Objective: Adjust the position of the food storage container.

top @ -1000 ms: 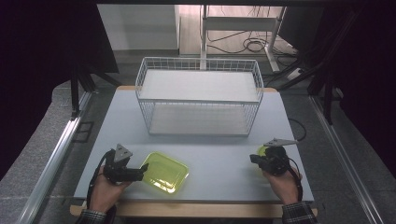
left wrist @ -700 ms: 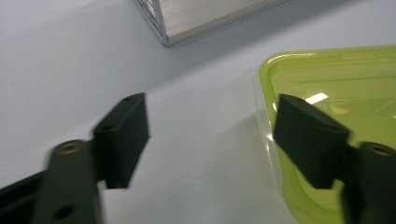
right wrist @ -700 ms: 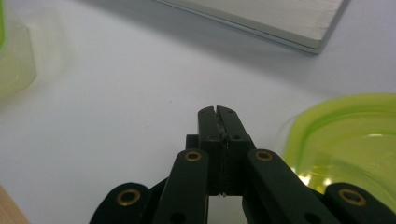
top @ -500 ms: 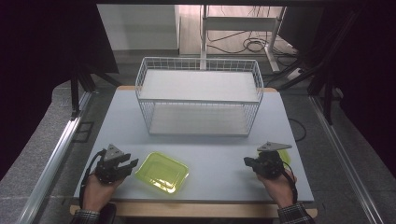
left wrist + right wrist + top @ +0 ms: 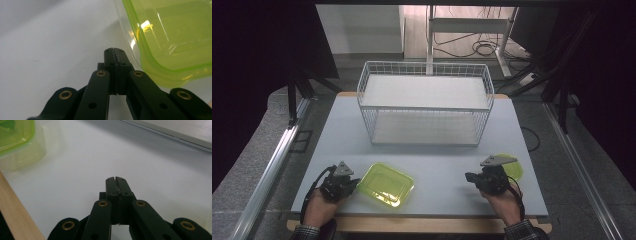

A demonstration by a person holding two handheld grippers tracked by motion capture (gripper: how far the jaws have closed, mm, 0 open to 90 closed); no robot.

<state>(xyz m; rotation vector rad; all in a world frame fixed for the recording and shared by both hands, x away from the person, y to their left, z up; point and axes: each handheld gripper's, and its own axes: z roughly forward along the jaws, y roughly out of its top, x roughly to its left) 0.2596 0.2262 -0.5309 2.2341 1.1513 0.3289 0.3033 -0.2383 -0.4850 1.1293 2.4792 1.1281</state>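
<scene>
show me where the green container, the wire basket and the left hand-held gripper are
green container (image 5: 385,184), high view, on the middle of its floor.
wire basket (image 5: 424,108), high view, on its near top rim.
left hand-held gripper (image 5: 113,51), left gripper view, on the tips of its closed jaws, with nothing between them.

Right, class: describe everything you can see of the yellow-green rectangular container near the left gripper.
The container is a shallow, rectangular tub of translucent yellow-green plastic with rounded corners, a thicker rim and a glossy surface. It sits open side up, with no lid on it and nothing visible inside, turned askew on the pale table near its front edge. The left gripper, jaws shut and empty, lies just beside its left rim; actual contact cannot be told.
</scene>
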